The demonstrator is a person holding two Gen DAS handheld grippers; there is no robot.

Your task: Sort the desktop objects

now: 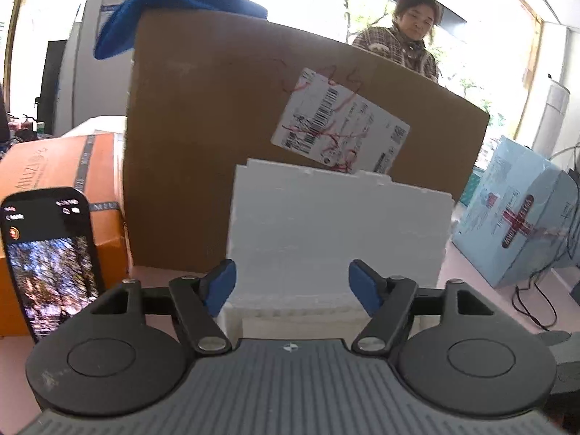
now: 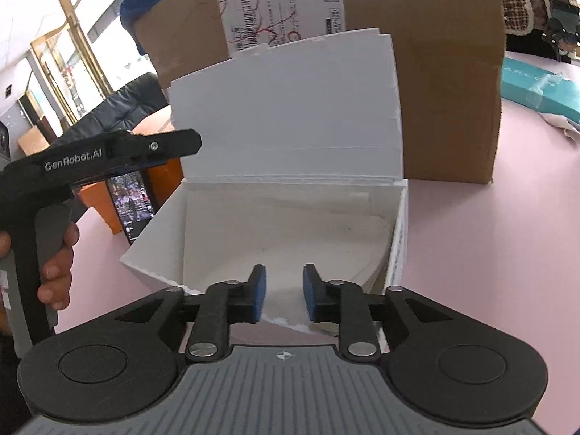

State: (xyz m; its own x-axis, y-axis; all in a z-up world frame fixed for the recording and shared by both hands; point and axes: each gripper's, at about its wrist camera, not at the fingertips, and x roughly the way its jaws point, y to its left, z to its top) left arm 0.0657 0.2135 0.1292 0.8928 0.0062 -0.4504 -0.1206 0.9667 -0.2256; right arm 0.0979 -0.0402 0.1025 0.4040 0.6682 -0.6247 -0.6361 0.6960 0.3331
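Pink desk carries everything. At 12 o'clock a brown carton props the raised lid of my white foam box, so the box stays open and ready; I see nothing inside. Its shipping label is too blurred to read. My left gripper, marked "GenRobot.AI", is wide open and empty. My right gripper has a narrow gap and holds nothing.

bg person: stands behind cardboard box, plaid top
phone: upright, screen lit, leans on orange box
cables: far right edge of surface
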